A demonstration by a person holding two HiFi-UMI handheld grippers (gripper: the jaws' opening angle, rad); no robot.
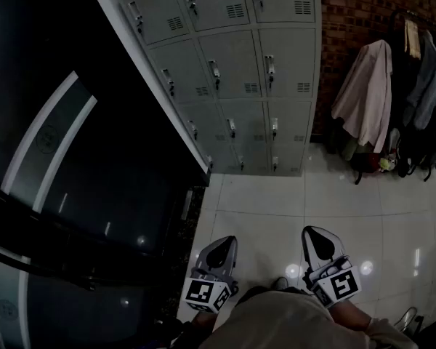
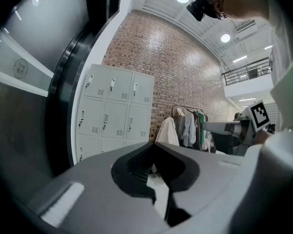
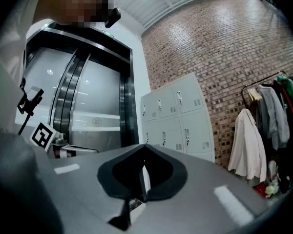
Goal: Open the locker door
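The grey bank of lockers (image 1: 232,71) stands against the brick wall across the tiled floor, every door closed, each with a small latch handle. It also shows in the left gripper view as lockers (image 2: 112,113) and in the right gripper view as lockers (image 3: 178,116). My left gripper (image 1: 225,242) and right gripper (image 1: 310,233) hang low in front of the person, far short of the lockers. The left gripper (image 2: 154,145) is shut with its tips together and nothing held. The right gripper (image 3: 144,146) is shut and empty too.
A clothes rack (image 1: 392,100) with coats and bags under it stands right of the lockers along the brick wall (image 1: 356,6). A dark glass and metal doorway (image 1: 73,158) fills the left side. White floor tiles (image 1: 276,202) lie between me and the lockers.
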